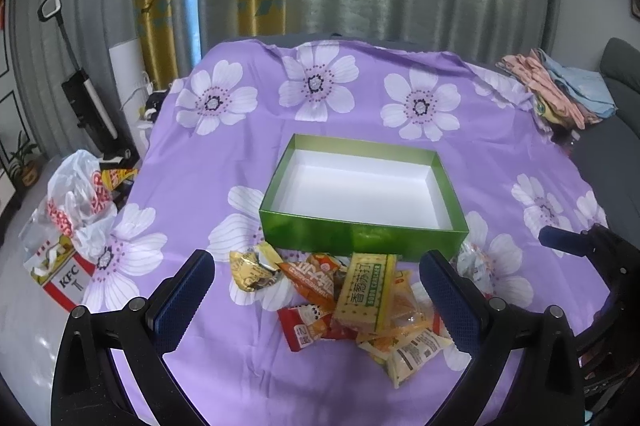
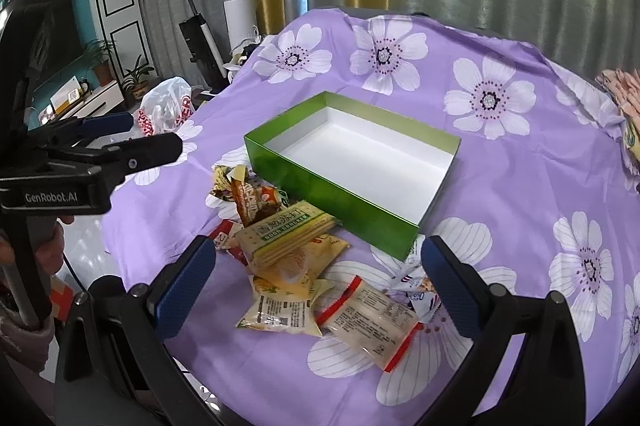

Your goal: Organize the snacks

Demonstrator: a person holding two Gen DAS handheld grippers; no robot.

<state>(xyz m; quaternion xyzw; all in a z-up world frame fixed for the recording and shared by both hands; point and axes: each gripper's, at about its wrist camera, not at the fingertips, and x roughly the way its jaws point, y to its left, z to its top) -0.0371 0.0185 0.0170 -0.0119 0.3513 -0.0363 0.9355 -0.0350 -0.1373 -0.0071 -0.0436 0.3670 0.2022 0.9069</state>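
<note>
While both grippers hang above the near edge of the table, neither one touches anything. The left gripper [image 1: 316, 302] has its two blue-padded fingers spread wide, with nothing between them but the view down onto the snack pile [image 1: 352, 302]. The right gripper [image 2: 318, 286] is spread just as wide and is likewise empty-handed.

The snacks lie in a loose heap on the purple flowered tablecloth [image 1: 208, 162], just in front of the green box [image 1: 362, 234], and none of them is inside it. That box is a shallow open tray with glossy green walls and a bare white floor. On top of the heap rests a yellow-and-green soda cracker pack [image 1: 366, 292], tilted against the packets under it. Beside it on the left are an orange wrapper [image 1: 310, 272] and a crumpled gold packet [image 1: 254, 268]; a red-and-white packet [image 1: 304, 326] sits nearer the camera. In the right wrist view a clear packet with red ends [image 2: 370, 322] lies flat nearest that gripper, next to a pale yellow packet [image 2: 280, 310].

On the floor to the left of the table stand a KFC bag [image 1: 66, 276] and a white plastic bag [image 1: 78, 194].
</note>
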